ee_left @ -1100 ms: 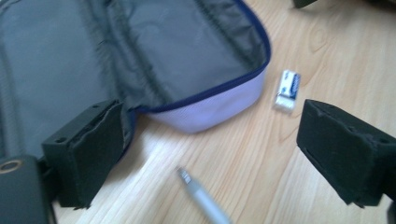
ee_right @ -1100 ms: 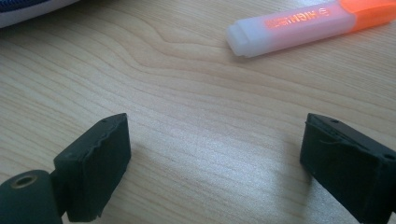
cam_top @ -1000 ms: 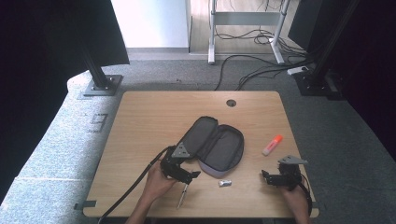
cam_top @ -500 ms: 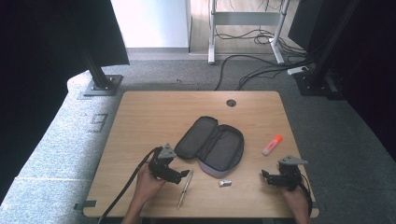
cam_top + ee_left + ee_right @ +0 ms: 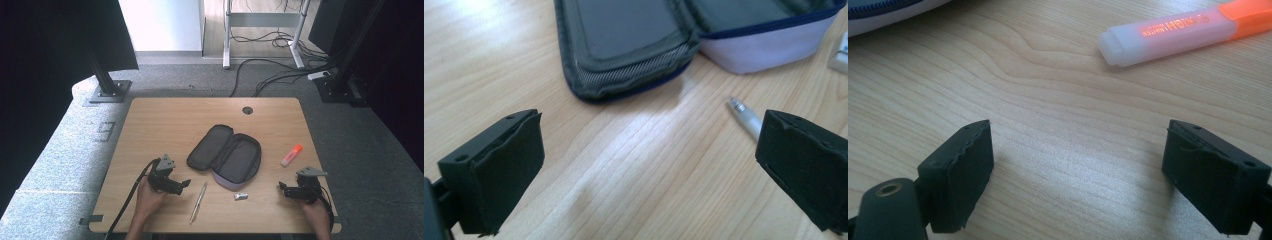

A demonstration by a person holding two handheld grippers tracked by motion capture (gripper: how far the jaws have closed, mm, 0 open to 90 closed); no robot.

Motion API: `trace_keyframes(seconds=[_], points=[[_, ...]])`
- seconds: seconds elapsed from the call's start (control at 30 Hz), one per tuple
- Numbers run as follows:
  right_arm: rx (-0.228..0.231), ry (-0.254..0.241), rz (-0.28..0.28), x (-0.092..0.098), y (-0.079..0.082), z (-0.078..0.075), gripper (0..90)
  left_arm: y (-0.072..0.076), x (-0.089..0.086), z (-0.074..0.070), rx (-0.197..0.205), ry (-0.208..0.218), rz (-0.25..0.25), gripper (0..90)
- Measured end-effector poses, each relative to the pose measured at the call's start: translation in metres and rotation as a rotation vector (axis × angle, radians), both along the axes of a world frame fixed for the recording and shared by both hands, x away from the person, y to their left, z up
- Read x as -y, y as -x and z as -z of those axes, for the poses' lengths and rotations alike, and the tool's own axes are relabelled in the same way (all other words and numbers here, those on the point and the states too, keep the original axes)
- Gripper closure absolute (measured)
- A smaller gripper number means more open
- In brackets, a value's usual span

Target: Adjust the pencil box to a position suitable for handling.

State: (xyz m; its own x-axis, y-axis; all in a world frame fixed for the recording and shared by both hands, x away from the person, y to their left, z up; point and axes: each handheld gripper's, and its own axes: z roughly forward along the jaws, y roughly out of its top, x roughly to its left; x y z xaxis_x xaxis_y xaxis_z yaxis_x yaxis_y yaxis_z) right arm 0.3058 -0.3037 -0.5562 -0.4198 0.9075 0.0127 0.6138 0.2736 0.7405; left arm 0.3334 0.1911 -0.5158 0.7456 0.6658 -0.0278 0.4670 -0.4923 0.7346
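The left gripper, lower left of the high view, has its fingers spread over bare desk, nothing between them. The pen lies just right of it, its tip beside one finger. The open case sits mid-frame. The right gripper, lower right, also spread and empty, points toward the highlighter. A small white thing, perhaps an eraser, lies below the case.

Overhead forward-down; tong cameras close over table
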Motion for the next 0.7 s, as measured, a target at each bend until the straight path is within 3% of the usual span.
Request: trace_keyframes(seconds=[0.4,0.7], points=[[-0.004,-0.001,0.005,-0.002,-0.001,0.000,11.3,-0.007,-0.012,0.025,-0.015,-0.055,-0.025,0.0],[-0.013,0.005,-0.024,-0.003,-0.001,0.001,6.3,-0.009,-0.015,0.032,-0.006,-0.112,-0.049,0.0]])
